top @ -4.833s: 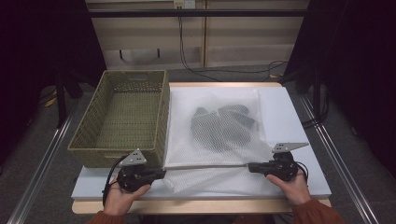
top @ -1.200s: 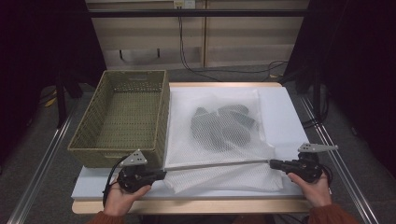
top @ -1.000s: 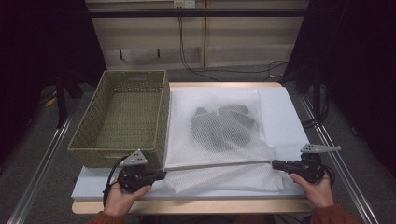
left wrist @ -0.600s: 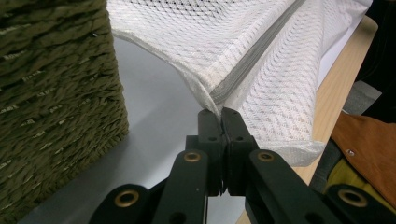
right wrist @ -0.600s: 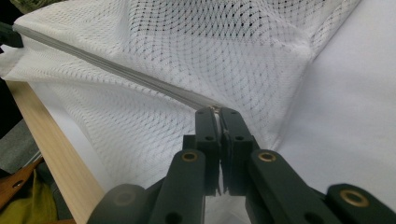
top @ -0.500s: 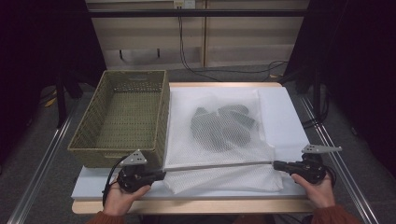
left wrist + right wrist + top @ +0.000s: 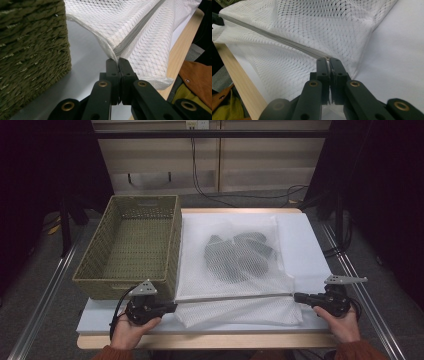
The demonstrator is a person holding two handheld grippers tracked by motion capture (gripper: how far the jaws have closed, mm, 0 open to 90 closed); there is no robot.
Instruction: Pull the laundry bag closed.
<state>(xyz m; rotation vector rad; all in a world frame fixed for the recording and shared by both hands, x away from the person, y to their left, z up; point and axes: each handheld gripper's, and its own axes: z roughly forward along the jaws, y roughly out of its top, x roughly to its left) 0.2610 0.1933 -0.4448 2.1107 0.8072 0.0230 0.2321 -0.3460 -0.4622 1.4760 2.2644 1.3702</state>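
White mesh laundry bag (image 7: 235, 270) stretched between two hand-held grippers on the table (image 7: 300, 227).

The left hand-held gripper (image 7: 172, 306) is clamped on the bag's zipper end just beside the green wicker basket (image 7: 132, 245); the right hand-held gripper (image 7: 296, 296) is closed on the zipper pull at the opposite end, so the grey zipper (image 7: 232, 296) runs taut between them. Dark clothes (image 7: 239, 256) lie inside the bag, mid-table.

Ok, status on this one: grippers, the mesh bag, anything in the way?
Left gripper shut on mesh bag's zipper end. Right gripper shut on the opposite end, zipper taut. Wicker basket close left; nothing blocking.
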